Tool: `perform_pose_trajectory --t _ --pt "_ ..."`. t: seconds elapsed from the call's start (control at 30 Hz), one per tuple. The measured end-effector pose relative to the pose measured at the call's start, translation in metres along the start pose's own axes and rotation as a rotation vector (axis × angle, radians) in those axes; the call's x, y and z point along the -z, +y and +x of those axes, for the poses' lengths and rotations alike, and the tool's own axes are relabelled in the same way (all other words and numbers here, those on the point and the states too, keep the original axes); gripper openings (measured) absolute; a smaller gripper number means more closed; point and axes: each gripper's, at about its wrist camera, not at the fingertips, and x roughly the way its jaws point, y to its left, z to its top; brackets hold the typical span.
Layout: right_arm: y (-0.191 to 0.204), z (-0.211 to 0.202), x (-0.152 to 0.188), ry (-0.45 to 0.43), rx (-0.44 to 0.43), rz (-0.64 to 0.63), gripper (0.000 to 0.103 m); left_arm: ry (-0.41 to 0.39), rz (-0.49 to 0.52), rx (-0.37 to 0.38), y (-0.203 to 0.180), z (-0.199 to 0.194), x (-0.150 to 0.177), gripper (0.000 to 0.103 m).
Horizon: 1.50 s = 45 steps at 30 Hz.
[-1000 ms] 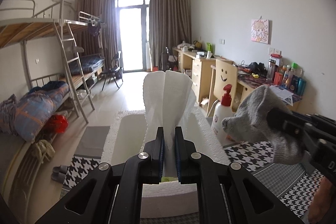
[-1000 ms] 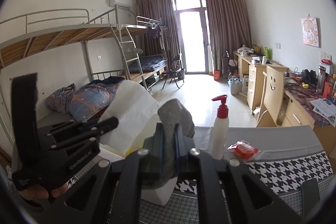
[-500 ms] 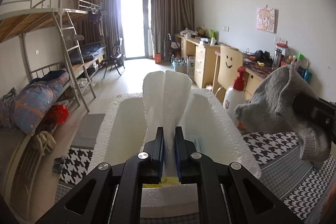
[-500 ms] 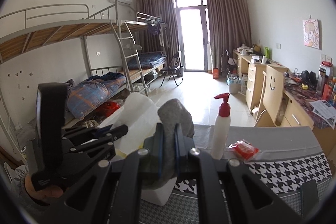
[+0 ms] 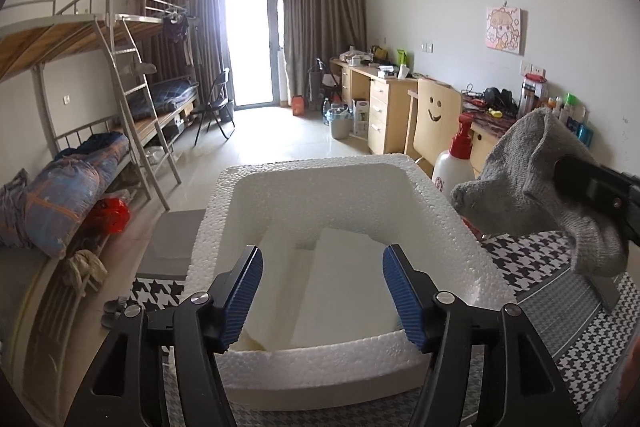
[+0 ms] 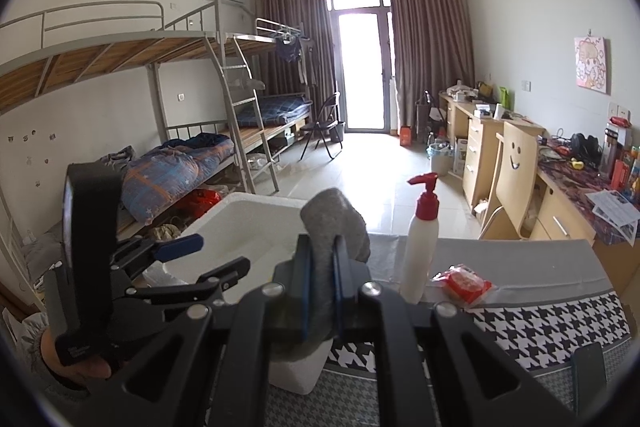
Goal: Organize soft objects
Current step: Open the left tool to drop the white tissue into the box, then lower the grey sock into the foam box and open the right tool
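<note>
White walls enclose a dorm room where daylight floods through a glass balcony door between brown curtains onto pale floor tiles, metal bunk beds lining one side and wooden desks the other.

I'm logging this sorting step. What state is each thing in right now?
Left hand-held gripper: open, empty, above the box.
Right hand-held gripper: shut on the grey knitted sock.
White foam box: open-topped, white folded cloth lying inside.
White pump bottle with red top: upright on the table.
Red packet: lying flat beside the bottle.
</note>
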Motion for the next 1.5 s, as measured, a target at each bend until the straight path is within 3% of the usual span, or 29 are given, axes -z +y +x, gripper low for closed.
perform_pose_trajectory --t 0.1,0.47,0.73,1.5 --pt "0.000 0.000 -0.001 -0.002 0.004 -0.003 0.012 -0.031 -0.022 -0.011 0.006 -0.008 -0.002 0.079" --pt "0.013 0.003 -0.006 -0.026 -0.008 -0.035 0.012 -0.124 -0.088 -0.100 0.027 -0.035 0.000 0.098" --pt "0.022 0.006 -0.013 -0.051 -0.025 -0.043 0.012 -0.152 -0.116 -0.172 0.043 -0.050 0.006 0.100" --pt "0.045 0.036 -0.014 0.028 -0.122 -0.050 0.012 -0.136 -0.170 -0.221 0.079 -0.065 0.035 0.102"
